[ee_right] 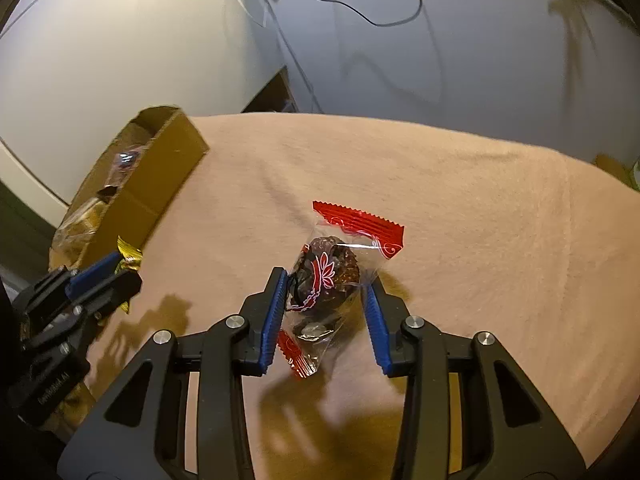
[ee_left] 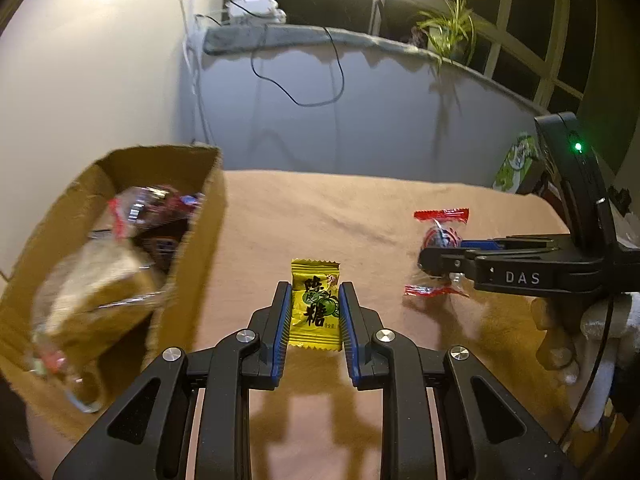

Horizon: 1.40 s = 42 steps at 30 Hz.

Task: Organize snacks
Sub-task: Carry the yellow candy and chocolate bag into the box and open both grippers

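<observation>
A yellow candy packet sits between the fingers of my left gripper, which is shut on it above the tan cloth. The packet's edge also shows in the right wrist view at my left gripper. A clear-and-red wrapped dark snack lies on the cloth between the jaws of my right gripper; the jaws flank it, with the left pad touching the wrapper and the right pad close beside it. In the left wrist view this snack shows at my right gripper.
A cardboard box with several wrapped snacks stands at the left; it also shows in the right wrist view. A tan cloth covers the table. A green-and-white package stands at the far right. Walls and a cable lie behind.
</observation>
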{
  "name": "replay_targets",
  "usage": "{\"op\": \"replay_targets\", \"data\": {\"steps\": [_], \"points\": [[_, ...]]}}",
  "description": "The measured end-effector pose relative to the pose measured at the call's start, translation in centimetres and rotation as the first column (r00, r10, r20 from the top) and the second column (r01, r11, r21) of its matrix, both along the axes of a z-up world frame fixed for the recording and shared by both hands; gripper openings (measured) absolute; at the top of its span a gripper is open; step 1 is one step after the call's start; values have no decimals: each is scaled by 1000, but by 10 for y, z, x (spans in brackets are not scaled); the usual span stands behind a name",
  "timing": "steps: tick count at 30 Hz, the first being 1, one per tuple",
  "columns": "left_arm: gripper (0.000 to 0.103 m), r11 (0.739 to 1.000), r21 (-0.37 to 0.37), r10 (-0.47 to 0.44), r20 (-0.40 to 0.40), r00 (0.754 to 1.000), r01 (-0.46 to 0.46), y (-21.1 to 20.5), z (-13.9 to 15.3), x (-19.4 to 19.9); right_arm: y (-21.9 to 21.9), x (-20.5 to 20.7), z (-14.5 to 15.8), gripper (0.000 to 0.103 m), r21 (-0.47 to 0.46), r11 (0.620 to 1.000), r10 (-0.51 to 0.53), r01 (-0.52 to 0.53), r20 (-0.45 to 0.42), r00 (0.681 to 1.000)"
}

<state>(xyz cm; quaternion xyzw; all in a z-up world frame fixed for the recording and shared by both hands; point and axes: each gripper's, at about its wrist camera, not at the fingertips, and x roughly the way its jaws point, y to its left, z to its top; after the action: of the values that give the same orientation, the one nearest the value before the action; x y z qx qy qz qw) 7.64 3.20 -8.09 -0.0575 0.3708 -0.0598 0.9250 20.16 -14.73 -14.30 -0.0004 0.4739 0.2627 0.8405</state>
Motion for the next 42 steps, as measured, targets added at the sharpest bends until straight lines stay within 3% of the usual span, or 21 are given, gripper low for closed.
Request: {"op": "replay_targets", "data": {"steps": [18,31,42], "points": [[22,991,-7,131,121,984,-131,65,37,-45,70,-44,79,40,42,983,173,-181,156,972],[22,971,-16,240,140,961,-241,122,39,-51,164,-42,91,39,41,946,309,-321,179,934],[22,959,-17,281,136,950,-282,147,34,-45,218,-34,85,40,8,920,386,-392,164,908]]}}
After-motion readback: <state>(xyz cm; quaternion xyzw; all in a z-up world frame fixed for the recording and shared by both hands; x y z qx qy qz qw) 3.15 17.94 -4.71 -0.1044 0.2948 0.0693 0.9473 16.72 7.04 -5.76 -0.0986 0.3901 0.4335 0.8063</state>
